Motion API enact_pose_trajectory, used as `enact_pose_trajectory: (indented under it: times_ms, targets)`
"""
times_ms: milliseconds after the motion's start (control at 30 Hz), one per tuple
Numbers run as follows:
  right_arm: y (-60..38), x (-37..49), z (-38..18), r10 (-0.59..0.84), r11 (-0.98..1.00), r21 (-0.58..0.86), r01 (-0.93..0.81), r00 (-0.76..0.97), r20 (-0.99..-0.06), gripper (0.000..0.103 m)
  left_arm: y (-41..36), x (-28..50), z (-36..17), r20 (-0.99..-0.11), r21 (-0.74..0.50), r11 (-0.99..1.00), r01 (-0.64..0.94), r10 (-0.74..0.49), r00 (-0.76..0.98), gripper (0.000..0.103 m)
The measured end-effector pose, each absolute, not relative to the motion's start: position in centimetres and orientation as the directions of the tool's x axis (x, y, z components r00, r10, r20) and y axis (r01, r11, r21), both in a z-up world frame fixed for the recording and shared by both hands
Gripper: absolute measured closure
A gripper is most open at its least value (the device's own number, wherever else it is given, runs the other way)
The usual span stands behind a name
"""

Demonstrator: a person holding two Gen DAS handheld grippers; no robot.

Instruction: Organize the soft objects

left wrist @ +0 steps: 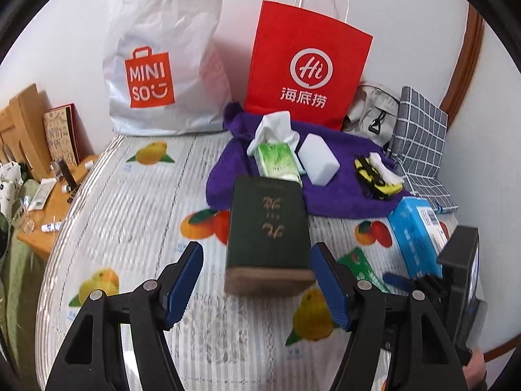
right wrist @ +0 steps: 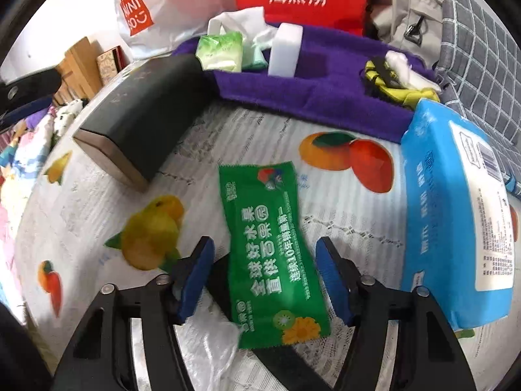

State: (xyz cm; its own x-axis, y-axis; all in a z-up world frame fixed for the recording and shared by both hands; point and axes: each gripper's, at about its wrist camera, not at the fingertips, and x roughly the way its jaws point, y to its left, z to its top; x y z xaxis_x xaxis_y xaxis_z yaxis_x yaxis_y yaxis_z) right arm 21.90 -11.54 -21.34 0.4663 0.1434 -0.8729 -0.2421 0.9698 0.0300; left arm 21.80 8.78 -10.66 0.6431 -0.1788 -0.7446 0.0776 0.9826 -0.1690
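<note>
Lying between spread right fingers [right wrist: 320,280], green packet [right wrist: 273,260], left fingers [left wrist: 329,290] spread, flanking dark box [left wrist: 268,228]

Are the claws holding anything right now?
No. The left claw is open around the dark green box, not touching it. The right claw is open over the green packet, pads clear of it.

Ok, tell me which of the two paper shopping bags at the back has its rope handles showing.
The red bag with the white Hi logo, right of the white MINISO bag. White rope handles rise above its rim; the MINISO bag's top is crumpled, with no handles visible.
</note>
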Motion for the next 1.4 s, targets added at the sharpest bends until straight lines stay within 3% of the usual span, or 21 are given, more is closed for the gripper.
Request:
enact_pose_trajectory:
  times_ms: [133,200,333,1000,1200,1400]
  targets:
    - [-11.3,22.0,-21.4,0.118,0.973,-0.002,-0.232,0.5,-0.858,0.043,9.2,20.8,-11.0,-0.744,-0.193,0.978,0.084,-0.201,0.637,0.036]
    - [-11.5,22.3,-21.2,0.132,0.973,0.015,-0.232,0.499,-0.856,0.068,9.5,20.4,-11.2,-0.746,-0.199,0.976,0.086,-0.208,0.632,0.036]
    - [-12.3,23.2,-20.4,0.181,0.974,0.089,-0.21,0.476,-0.861,0.079,9.9,19.0,-11.6,-0.758,-0.195,0.978,0.077,-0.2,0.621,0.036]
    - [-16.3,13.8,-13.7,0.171,0.985,0.105,-0.14,0.654,-0.736,0.079,5.2,13.3,-16.6,-0.841,-0.256,0.958,0.127,-0.286,0.46,0.036]
    - [-18.4,10.7,-14.1,0.123,0.991,0.058,-0.119,0.663,-0.738,0.079,2.4,12.6,-17.7,-0.846,-0.291,0.941,0.172,-0.337,0.412,0.036]
    - [-20.9,8.7,-16.5,0.087,0.996,0.048,-0.079,0.637,-0.766,0.079,-0.5,13.2,-18.9,-0.869,-0.221,0.961,0.164,-0.271,0.414,0.036]
